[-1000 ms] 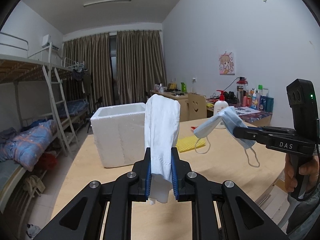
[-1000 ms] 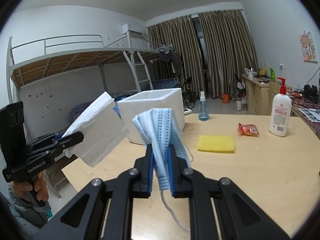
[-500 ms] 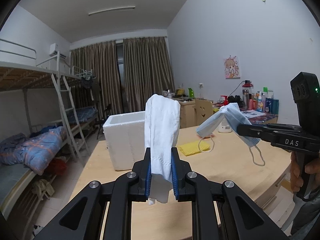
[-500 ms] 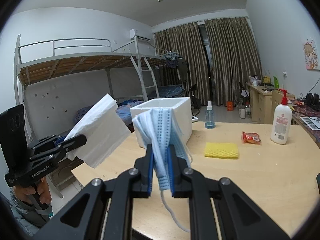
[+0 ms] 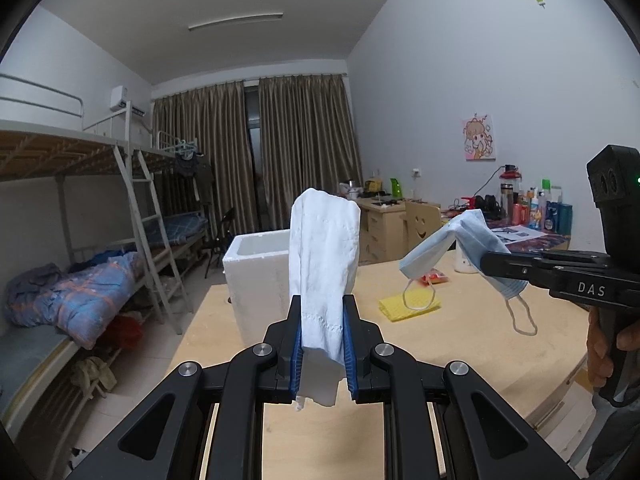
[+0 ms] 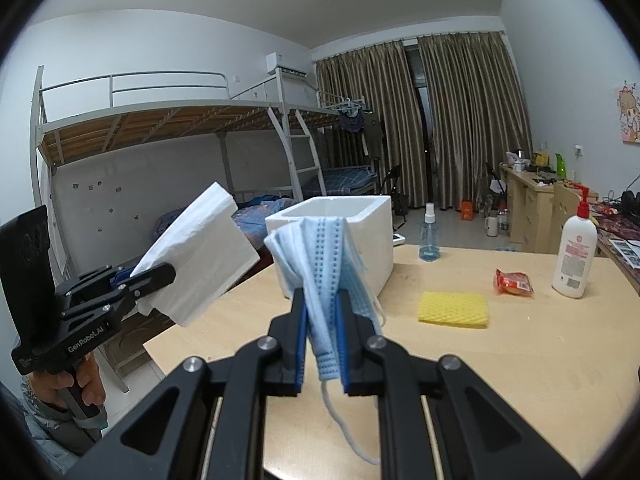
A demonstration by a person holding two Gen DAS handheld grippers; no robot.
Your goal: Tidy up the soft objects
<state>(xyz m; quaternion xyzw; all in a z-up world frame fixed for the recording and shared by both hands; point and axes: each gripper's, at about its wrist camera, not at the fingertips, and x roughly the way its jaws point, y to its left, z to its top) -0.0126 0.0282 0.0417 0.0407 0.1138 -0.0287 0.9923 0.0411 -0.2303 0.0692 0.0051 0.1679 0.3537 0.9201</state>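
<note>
My left gripper (image 5: 322,320) is shut on a folded white tissue (image 5: 323,256) that stands up between its blue pads; the same tissue (image 6: 200,256) shows at the left of the right wrist view. My right gripper (image 6: 322,312) is shut on a light blue face mask (image 6: 320,264), its ear loop dangling below. In the left wrist view the mask (image 5: 460,246) hangs from the right gripper at the right. Both are held in the air above the near end of the wooden table (image 6: 520,360). A white foam box (image 6: 352,236), open on top, stands on the table beyond them. A yellow sponge (image 6: 454,309) lies on the table.
A white pump bottle (image 6: 574,256), a red snack packet (image 6: 514,282) and a small blue spray bottle (image 6: 429,238) stand on the table's far side. A bunk bed (image 6: 180,128) fills the left wall. A cluttered desk (image 5: 528,220) lines the right wall. A person's hand (image 6: 76,384) holds the left gripper's handle.
Both grippers have tipped slightly upward, so the table and foam box sit lower in the views. The tissue and mask stay clamped as before.
</note>
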